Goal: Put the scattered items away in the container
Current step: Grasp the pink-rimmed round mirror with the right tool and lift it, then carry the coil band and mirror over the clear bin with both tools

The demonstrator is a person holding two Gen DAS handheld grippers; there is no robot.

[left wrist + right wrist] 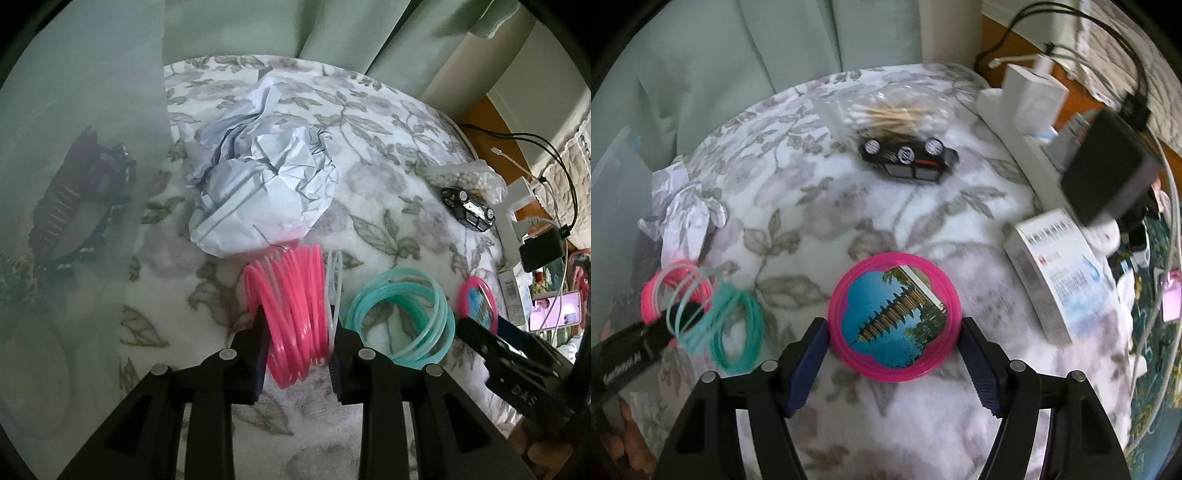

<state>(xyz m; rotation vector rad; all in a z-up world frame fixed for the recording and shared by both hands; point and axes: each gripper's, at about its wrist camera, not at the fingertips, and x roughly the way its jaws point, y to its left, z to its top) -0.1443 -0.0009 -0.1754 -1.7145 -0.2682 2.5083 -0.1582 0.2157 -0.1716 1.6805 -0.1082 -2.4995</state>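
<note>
- Left wrist view: the left gripper [295, 354] fills the lower centre of the frame, and a bundle of pink bangles [291, 314] stands on edge between its two pads. The jaws are narrow. The bundle fills the gap, but whether the pads press on it cannot be told.
- The rings are seen edge-on, their planes running up and down the frame, parallel to the fingers; a few pale, clear rings [334, 280] sit at the bundle's right side.
- A loose coil of teal bangles [402, 321] lies flat just right of the right-hand finger, outside the jaws.
- A translucent container [74, 221] takes up the left of the frame, with dark items dimly seen through its wall; it lies to the left of the left gripper, so this hand is judged the nearer to it.
- Crumpled paper [266, 184] lies above the bangles, and a toy car [469, 208] at the right edge of the floral cloth [388, 122].
- Right wrist view: the right gripper [894, 347] stands wide, a round pink-rimmed mirror [894, 317] lying flat between its pads. Both pads sit at the rim's left and right edges; whether they press on it cannot be told.
- The container's corner [617, 177] shows only at the far left, beyond the bangles, well apart from this hand.
</note>
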